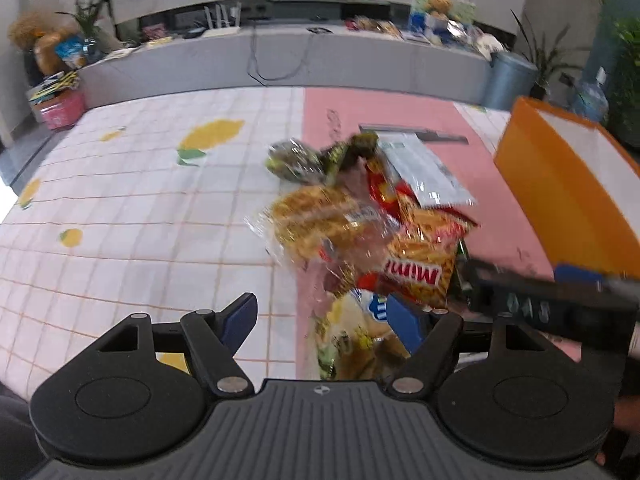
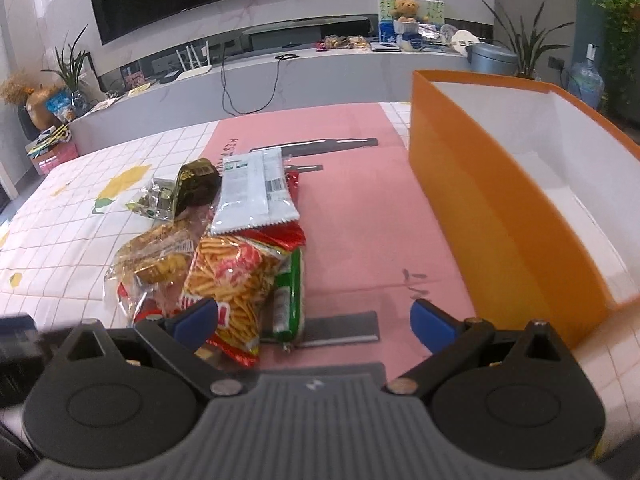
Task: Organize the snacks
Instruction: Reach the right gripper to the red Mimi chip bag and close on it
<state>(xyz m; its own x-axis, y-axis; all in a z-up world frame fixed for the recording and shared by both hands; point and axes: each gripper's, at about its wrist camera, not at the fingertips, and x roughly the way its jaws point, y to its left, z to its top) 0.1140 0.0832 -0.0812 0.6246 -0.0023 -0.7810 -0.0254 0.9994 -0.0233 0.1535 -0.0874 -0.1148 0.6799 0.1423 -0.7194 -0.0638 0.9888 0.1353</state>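
A pile of snack packets lies on the table. It holds a red and orange Mimi stick-snack bag (image 2: 236, 276) (image 1: 420, 264), a clear bag of golden biscuits (image 2: 156, 260) (image 1: 320, 220), a white packet (image 2: 252, 192) (image 1: 424, 172), a green packet (image 2: 290, 292) and a dark green wrapper (image 2: 192, 184) (image 1: 304, 156). An open orange box (image 2: 500, 208) (image 1: 560, 184) with a white inside stands to the right. My left gripper (image 1: 324, 316) is open just before the pile. My right gripper (image 2: 316, 316) is open, low over the pile's near end.
The table has a white grid cloth with lemon prints (image 1: 140, 208) and a pink mat (image 2: 360, 208). The right gripper's body (image 1: 552, 304) crosses the left wrist view at the right. A grey TV bench (image 2: 280, 68) and plants stand behind the table.
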